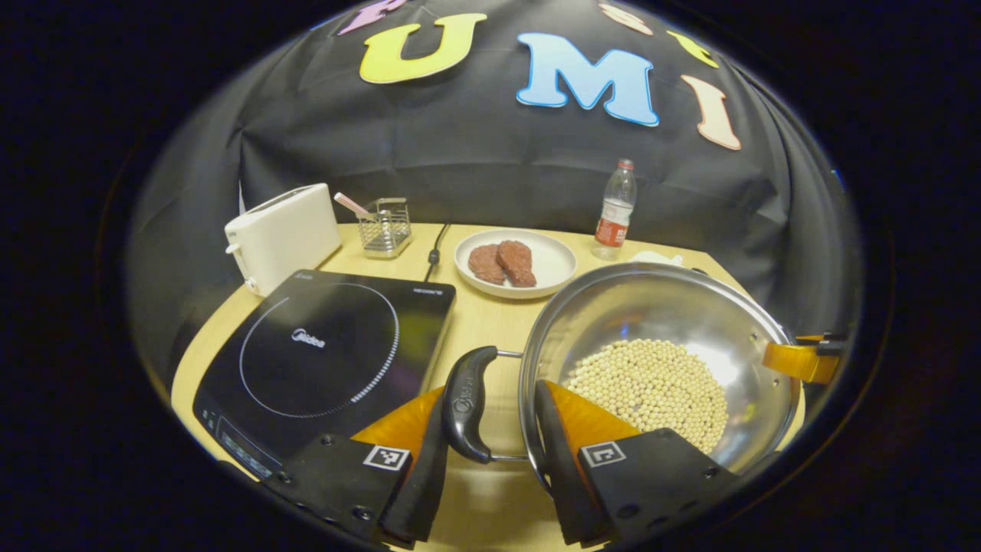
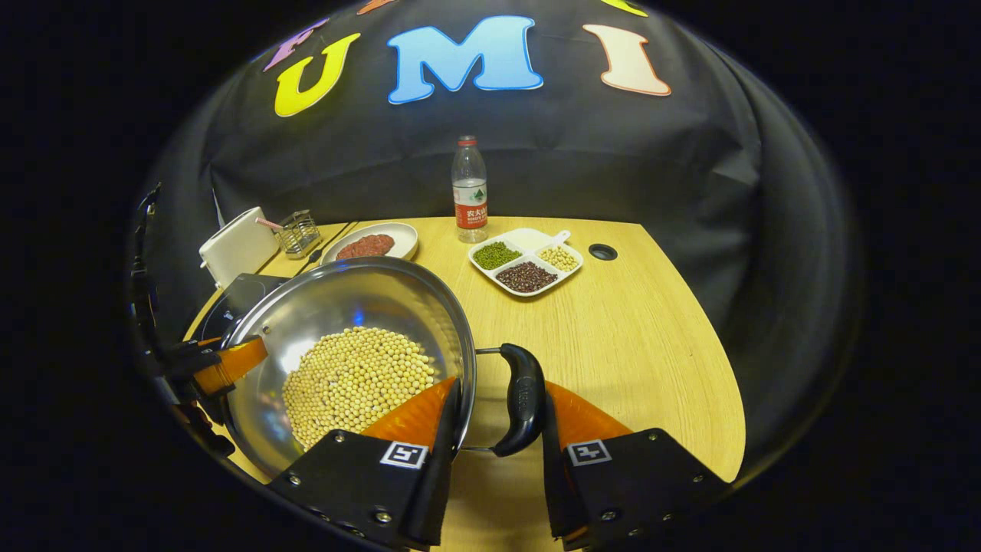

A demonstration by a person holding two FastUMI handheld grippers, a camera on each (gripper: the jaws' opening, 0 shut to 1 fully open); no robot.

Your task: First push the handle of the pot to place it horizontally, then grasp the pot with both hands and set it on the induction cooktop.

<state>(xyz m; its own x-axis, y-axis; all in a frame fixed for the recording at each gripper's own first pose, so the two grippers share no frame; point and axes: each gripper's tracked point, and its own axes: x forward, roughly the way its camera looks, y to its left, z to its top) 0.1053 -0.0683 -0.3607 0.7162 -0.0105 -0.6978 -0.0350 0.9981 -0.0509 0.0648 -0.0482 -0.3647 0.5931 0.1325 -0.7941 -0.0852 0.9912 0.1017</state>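
Left gripper view: the left gripper (image 1: pixel 490 452) is sitting nearest, at 6 o'clock, its two fingers straddling the pot's black curved side handle (image 1: pixel 467 402). One finger is lying against the handle's outer side and the other is reaching over the rim into the pot; whether both are pressing I cannot tell, so the grip is uncertain.

The shiny round steel pot (image 1: pixel 659 307) is occupying the 4 o'clock area, holding a layer of pale yellow soybeans (image 1: pixel 651 387). It is standing on the light wooden table (image 1: pixel 490 314), just beside the flat black induction cooktop (image 1: pixel 322 360) at 8 o'clock, not on it.

At 3 o'clock the other gripper is showing at the pot's far rim.

Right gripper view: the right gripper (image 2: pixel 498 445) is straddling the opposite black handle (image 2: pixel 521 399) at 6 o'clock in the same manner, one finger inside the rim, one outside the handle. Clamping cannot be confirmed here either.

Farther off:
- white boxy toaster (image 1: pixel 280 234) at 10 o'clock
- small wire basket (image 1: pixel 383 226) beside it
- white round plate with two brown meat patties (image 1: pixel 515 263) at 12 o'clock
- clear plastic bottle with red label (image 1: pixel 615 208) at 1 o'clock
- white divided dish of green, dark red and pale beans (image 2: pixel 526 261), near the bottle in the right gripper view
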